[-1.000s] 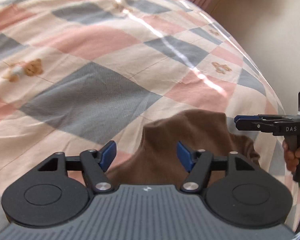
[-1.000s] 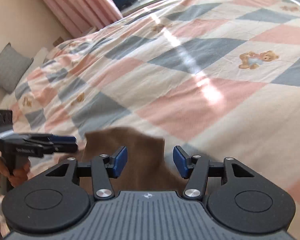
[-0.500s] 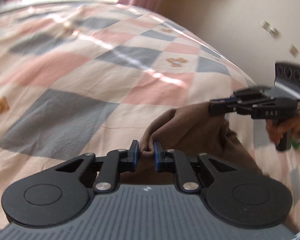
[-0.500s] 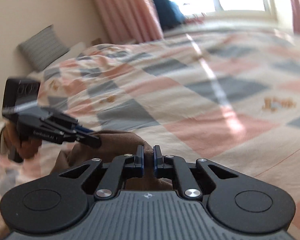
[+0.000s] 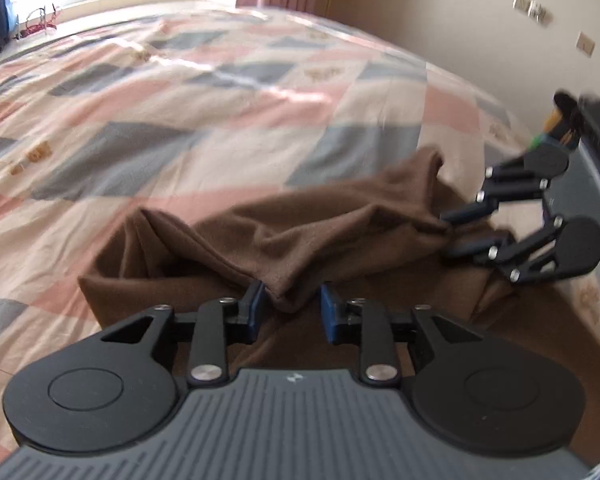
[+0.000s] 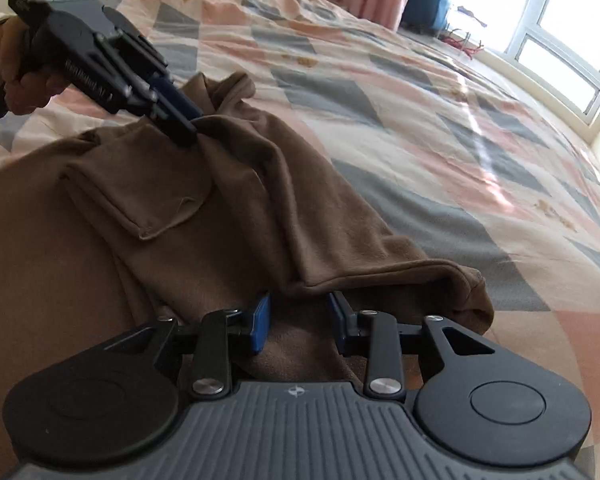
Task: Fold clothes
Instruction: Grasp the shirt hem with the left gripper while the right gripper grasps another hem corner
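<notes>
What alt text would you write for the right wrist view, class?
A brown garment lies bunched on a checked quilt, its edge between the open fingers of the right hand-held gripper. The left hand-held gripper touches its far fold.

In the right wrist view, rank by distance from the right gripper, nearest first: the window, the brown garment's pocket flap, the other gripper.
1. Pocket flap, just ahead and left of the right gripper, on the brown garment.
2. Left gripper, farther up on the left, at the garment's far edge.
3. Window, far right, beyond the bed.
</notes>
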The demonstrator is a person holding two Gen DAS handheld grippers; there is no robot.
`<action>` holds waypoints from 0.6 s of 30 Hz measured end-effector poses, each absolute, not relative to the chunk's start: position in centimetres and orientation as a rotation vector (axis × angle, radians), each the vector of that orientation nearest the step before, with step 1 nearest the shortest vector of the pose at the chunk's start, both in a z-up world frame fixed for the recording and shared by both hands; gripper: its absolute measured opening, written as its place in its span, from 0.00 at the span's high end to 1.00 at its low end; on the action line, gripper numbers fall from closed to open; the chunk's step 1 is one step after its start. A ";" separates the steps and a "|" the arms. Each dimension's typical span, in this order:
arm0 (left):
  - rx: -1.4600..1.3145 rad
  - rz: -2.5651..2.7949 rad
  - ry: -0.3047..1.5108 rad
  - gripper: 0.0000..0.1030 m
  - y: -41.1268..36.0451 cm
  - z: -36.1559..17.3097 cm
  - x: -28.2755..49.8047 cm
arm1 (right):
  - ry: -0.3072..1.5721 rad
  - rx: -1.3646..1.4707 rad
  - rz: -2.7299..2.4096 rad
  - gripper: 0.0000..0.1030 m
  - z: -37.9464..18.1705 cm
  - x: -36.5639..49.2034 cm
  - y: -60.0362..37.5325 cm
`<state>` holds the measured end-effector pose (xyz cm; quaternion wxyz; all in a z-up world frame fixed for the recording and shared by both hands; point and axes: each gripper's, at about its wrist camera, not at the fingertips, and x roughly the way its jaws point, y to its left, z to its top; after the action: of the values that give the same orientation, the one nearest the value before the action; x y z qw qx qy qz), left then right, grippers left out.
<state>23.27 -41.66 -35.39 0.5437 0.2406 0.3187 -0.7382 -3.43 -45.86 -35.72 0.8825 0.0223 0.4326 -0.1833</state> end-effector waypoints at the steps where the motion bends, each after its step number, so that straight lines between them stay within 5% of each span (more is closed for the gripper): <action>1: 0.527 -1.751 0.774 0.71 -41.7 -34.7 24.0 | 0.873 0.093 -0.396 0.66 -35.0 -3.7 -46.4; 6: 0.332 -1.619 0.914 0.61 -43.9 -33.0 30.2 | 0.692 0.297 -0.433 0.63 -30.8 -3.2 -49.4; 9: 0.214 -1.507 1.075 0.53 -45.4 -34.2 34.7 | 0.673 0.319 -0.374 0.53 -30.0 0.4 -50.2; 12: 0.109 -1.424 1.232 0.54 -45.8 -36.2 38.0 | 0.714 0.362 -0.317 0.44 -30.8 5.5 -50.4; 18: 0.038 -1.389 1.444 0.55 -45.8 -40.0 40.8 | 0.764 0.584 -0.308 0.45 -34.5 13.5 -52.7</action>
<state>40.75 -45.83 -40.03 0.5388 0.0160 0.6072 -0.5838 13.49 -52.69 -34.49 0.8751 0.2800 0.3661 -0.1473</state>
